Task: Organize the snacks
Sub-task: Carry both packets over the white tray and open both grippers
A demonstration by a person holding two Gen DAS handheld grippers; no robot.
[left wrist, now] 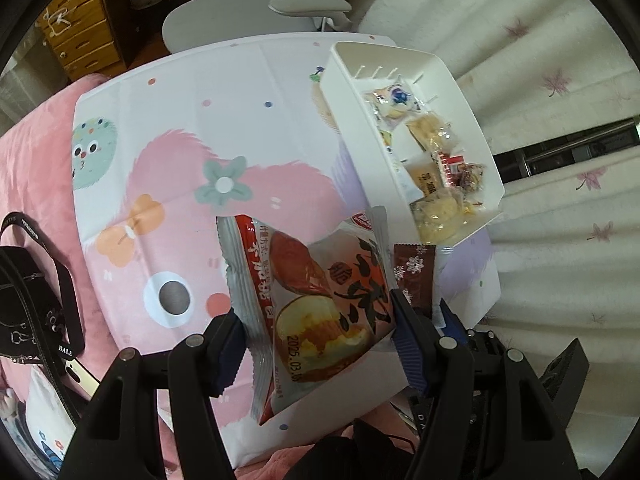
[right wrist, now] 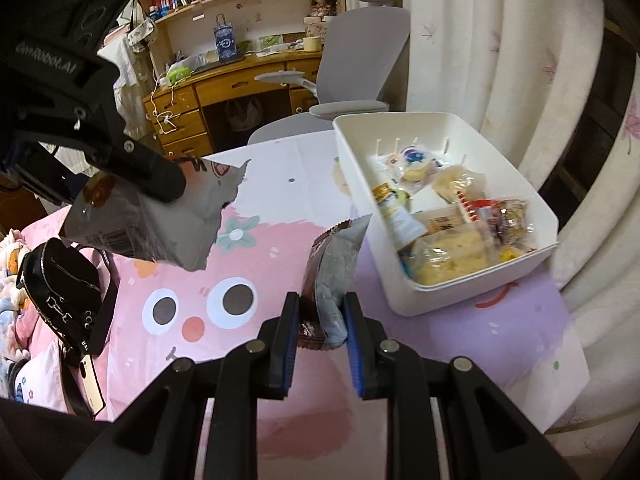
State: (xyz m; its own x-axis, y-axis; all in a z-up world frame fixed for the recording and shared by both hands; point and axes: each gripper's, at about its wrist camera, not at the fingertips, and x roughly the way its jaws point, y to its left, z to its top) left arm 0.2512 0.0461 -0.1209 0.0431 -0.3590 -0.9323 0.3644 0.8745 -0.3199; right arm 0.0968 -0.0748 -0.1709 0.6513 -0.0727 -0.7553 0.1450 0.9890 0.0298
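My left gripper [left wrist: 316, 332] is shut on a large silver and red bread packet [left wrist: 312, 292], held in the air over the patterned cloth. From the right wrist view, that same packet [right wrist: 160, 220] hangs at the upper left under the left gripper [right wrist: 132, 168]. My right gripper [right wrist: 322, 316] is shut on a small brown and silver snack packet [right wrist: 332, 276], also lifted; its brown end [left wrist: 414, 276] shows beside the bread packet. The white bin [left wrist: 352, 100] [right wrist: 472, 284] stands to the right, holding several wrapped snacks [right wrist: 448, 216].
The cartoon-print cloth [right wrist: 224, 304] covers a small table [left wrist: 168, 92] on a pink bed. A black strapped bag [right wrist: 64, 292] and a phone [right wrist: 94, 384] lie at the left. A grey office chair [right wrist: 360, 68] and wooden desk [right wrist: 240, 80] stand behind; curtains [right wrist: 480, 40] hang at the right.
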